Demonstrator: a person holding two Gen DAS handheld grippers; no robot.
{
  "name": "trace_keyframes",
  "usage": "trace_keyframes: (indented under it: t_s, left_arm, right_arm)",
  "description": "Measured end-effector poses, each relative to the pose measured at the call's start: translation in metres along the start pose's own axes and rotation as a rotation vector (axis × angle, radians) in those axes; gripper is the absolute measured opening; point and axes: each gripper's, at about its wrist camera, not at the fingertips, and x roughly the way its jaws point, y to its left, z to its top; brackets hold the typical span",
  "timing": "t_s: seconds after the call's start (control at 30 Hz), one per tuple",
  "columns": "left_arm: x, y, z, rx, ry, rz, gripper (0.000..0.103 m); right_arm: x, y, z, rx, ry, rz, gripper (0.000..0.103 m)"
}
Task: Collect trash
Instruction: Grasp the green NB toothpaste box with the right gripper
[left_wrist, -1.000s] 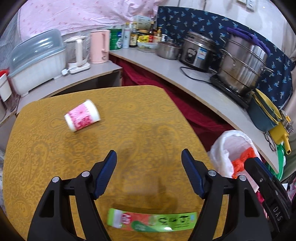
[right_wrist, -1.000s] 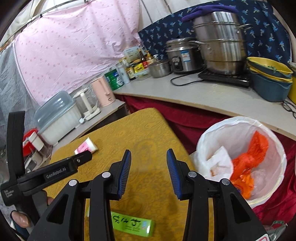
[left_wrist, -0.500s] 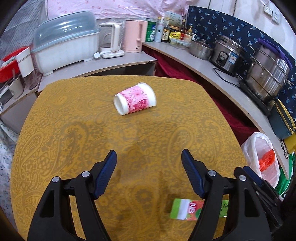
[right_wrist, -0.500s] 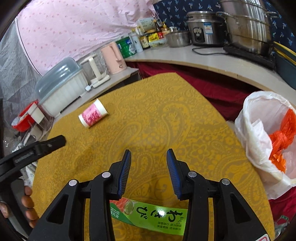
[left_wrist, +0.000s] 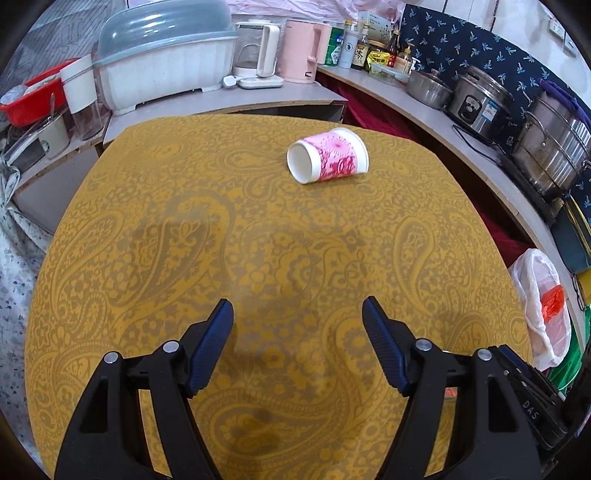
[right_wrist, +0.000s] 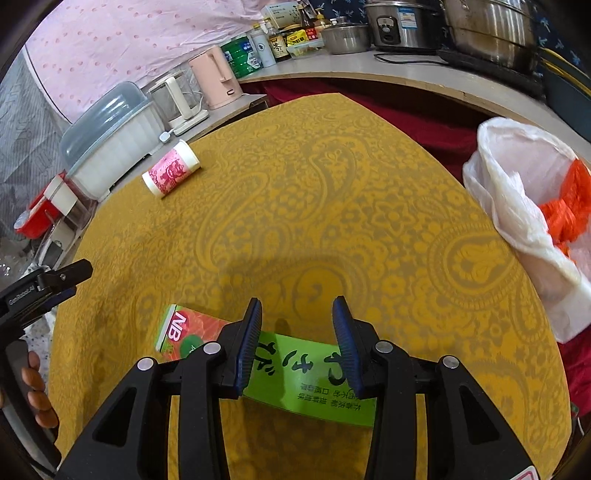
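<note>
On the worktop (left_wrist: 147, 221), draped in a mustard paisley cloth, two bits of trash are lying well apart. In the right wrist view, off the worktop's edge at about three o'clock, a white plastic trash bag (right_wrist: 517, 192) is gaping open with crumpled orange plastic (right_wrist: 569, 206) sitting inside it; the left wrist view is catching the same bag at its own three to four o'clock.

The left claw (left_wrist: 297, 328) is hanging above bare cloth with its blue-padded jaws spread wide and nothing between them. The right claw (right_wrist: 297, 332) is hovering with its jaws parted more narrowly, directly over the green wasabi box (right_wrist: 295, 369), which is lying flat across the frame at six o'clock; whether the pads are touching the box is not clear, and the jaws are not pinching it. The box's red-and-white end is poking out at eight o'clock past the left jaw.

The pink-and-white paper cup (left_wrist: 328, 156) is lying on its side toward the far edge of the worktop, at about one o'clock in the left wrist view with its open mouth turned left, and at ten o'clock in the right wrist view.
</note>
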Motion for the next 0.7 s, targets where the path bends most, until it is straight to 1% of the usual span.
trace_keyframes:
  t_s: [0.13,0.23,0.37,0.47,0.53,0.6,0.7]
  left_arm:
    - [-0.002,-0.005,-0.016,0.010,0.018,-0.014,0.069]
    - [-0.008,-0.013,-0.031,0.036,0.028,-0.027,0.069]
    - [-0.022,-0.022,-0.058,0.056,0.048,-0.054,0.069]
    - [-0.030,-0.029,-0.077,0.076,0.065,-0.073,0.069]
    - [-0.035,-0.039,-0.095,0.092,0.085,-0.099,0.069]
    - [-0.033,-0.049,-0.108,0.115,0.106,-0.102,0.069]
    - [-0.023,-0.062,-0.122,0.141,0.134,-0.085,0.069]
  right_arm:
    - [-0.013,-0.004,-0.019,0.002,0.016,0.012,0.039]
    - [-0.027,-0.005,-0.033,-0.007,0.010,0.017,0.040]
    - [-0.035,-0.013,-0.040,-0.011,0.004,0.004,0.041]
    - [-0.039,-0.023,-0.043,0.019,-0.002,0.002,0.041]
    - [-0.040,-0.025,-0.045,0.022,-0.005,0.003,0.042]
    - [-0.044,-0.026,-0.050,0.021,-0.005,0.012,0.042]
    - [-0.049,-0.027,-0.059,0.020,-0.005,0.026,0.044]
